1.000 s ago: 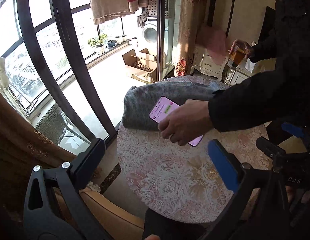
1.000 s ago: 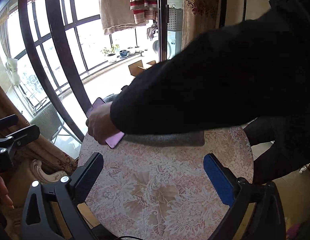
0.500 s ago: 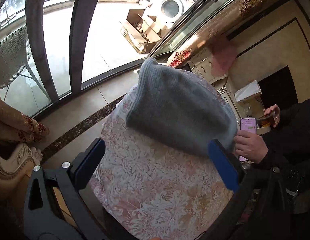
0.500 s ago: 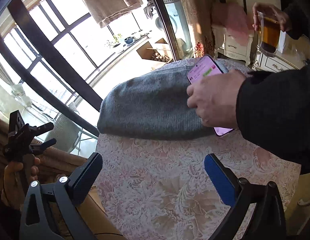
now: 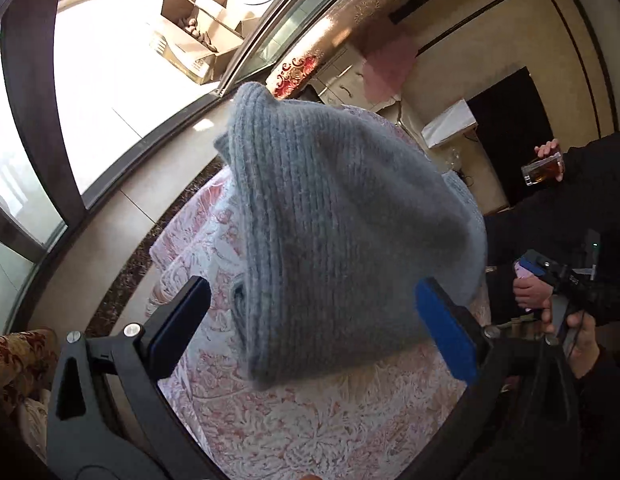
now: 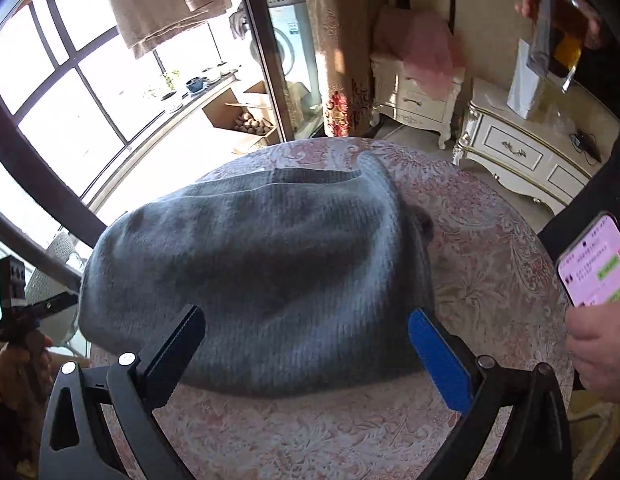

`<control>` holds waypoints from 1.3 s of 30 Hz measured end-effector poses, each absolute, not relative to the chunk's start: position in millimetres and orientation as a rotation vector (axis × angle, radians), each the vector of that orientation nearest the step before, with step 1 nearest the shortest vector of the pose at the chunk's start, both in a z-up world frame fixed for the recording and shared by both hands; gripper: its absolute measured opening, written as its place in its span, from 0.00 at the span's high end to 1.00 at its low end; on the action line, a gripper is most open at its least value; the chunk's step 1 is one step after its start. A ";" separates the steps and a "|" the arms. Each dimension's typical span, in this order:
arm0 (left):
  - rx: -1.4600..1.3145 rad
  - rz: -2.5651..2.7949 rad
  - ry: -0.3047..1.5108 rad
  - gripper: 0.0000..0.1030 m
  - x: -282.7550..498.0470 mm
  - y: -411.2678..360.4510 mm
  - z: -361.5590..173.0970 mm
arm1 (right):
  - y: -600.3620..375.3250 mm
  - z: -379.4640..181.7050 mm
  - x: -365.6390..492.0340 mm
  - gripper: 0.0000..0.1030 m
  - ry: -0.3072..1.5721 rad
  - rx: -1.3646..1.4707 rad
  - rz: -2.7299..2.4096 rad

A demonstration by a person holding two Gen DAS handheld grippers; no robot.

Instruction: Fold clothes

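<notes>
Scene: grey knit garment (image 6: 254,276) lies bunched on round table (image 6: 489,240) | my left gripper (image 5: 310,320) wide, empty | my right gripper (image 6: 306,344) wide, empty, both flanking it, presumably for folding

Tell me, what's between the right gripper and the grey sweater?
Nothing but bare flowery pink tablecloth. In the right wrist view, the open right gripper hovers at the near edge of the grey ribbed knit sweater.

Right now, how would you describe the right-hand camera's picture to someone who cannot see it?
A grey knitted garment lies bunched on a round floral table, with the open right gripper poised just before it. At the right edge, a hand holds a phone.
</notes>
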State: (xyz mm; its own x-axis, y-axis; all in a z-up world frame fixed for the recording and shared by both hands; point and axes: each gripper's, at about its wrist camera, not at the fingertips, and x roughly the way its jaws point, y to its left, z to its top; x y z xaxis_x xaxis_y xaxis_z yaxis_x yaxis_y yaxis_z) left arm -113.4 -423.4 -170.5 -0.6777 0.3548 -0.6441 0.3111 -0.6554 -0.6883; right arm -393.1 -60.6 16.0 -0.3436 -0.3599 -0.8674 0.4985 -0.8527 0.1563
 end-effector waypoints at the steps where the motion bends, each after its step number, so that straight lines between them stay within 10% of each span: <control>1: -1.218 2.509 -1.323 0.01 -112.2 -425.1 -173.6 | -53.1 10.3 -404.4 0.00 0.148 1.408 -2.229; 18: -1.093 1.952 -1.663 0.11 -180.6 -475.2 -232.0 | -17.3 -43.7 -484.8 0.00 -0.264 1.590 -2.157; 24: -1.198 1.954 -1.534 0.15 -207.4 -470.2 -218.6 | 1.2 -64.9 -522.6 0.00 -0.456 1.649 -2.035; 27: -1.262 1.966 -1.484 0.23 -210.8 -468.1 -215.5 | 4.3 -73.3 -539.2 0.00 -0.448 1.647 -1.981; 30: -1.322 1.973 -1.467 0.59 -210.6 -468.6 -220.2 | -3.5 -87.4 -552.8 0.00 -0.319 1.694 -1.950; 39: -1.353 1.963 -1.420 0.72 -213.3 -453.1 -224.0 | -53.4 -111.5 -558.3 0.00 -0.033 1.687 -1.838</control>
State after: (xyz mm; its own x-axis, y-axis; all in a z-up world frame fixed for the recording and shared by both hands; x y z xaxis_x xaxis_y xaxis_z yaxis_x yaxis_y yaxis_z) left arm -213.3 -453.1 -224.0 -0.4738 0.7359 -0.4838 0.2292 -0.4274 -0.8745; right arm -558.3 -53.4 -111.5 0.0239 -0.4599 -0.8877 0.4279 -0.7978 0.4248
